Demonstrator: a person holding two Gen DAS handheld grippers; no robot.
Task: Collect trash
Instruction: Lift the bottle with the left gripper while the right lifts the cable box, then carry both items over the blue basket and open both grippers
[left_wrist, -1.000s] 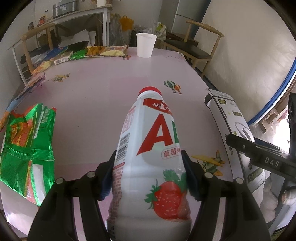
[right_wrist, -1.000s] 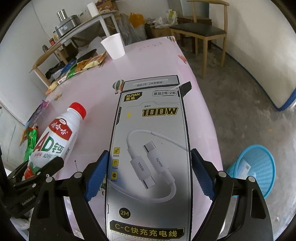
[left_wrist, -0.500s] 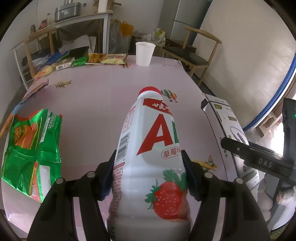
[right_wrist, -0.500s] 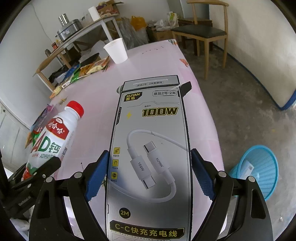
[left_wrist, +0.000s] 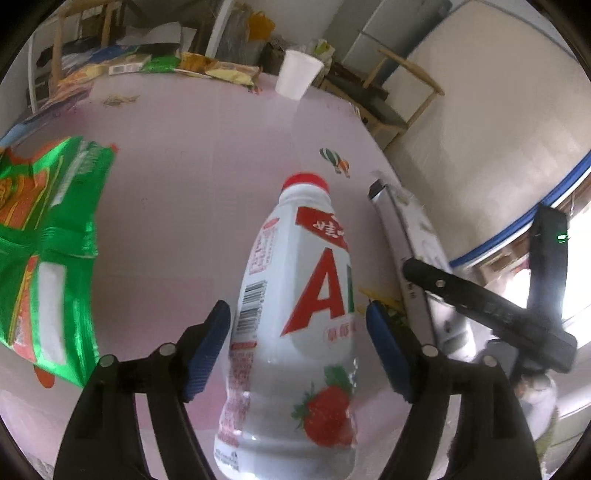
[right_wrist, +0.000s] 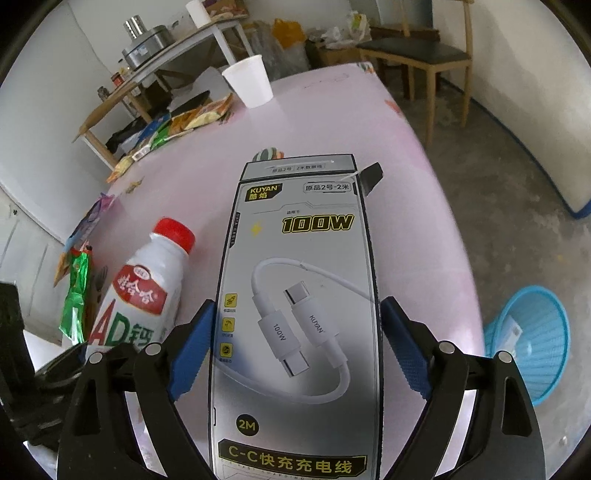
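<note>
A white strawberry milk bottle (left_wrist: 295, 258) with a red cap lies between the pads of my left gripper (left_wrist: 297, 314). The jaws are opening, with a gap on each side of the bottle. In the right wrist view the bottle (right_wrist: 144, 291) is at lower left over the pink table (right_wrist: 332, 122). My right gripper (right_wrist: 299, 304) is shut on a grey charging-cable box (right_wrist: 295, 369), its pads against the long sides. From the left wrist view the box (left_wrist: 413, 236) is at the table's right edge, with a black right finger (left_wrist: 480, 302) across it.
A blue mesh basket (right_wrist: 524, 343) stands on the floor right of the table. A white paper cup (right_wrist: 249, 81) and several snack wrappers (right_wrist: 177, 122) sit at the far edge. A green snack bag (left_wrist: 51, 251) lies at the left. A wooden chair (right_wrist: 417, 51) stands beyond.
My left gripper's pads have come off the bottle's sides, and the bottle has tilted between them. The left view has rolled and shifted. The right gripper keeps hold of the box.
</note>
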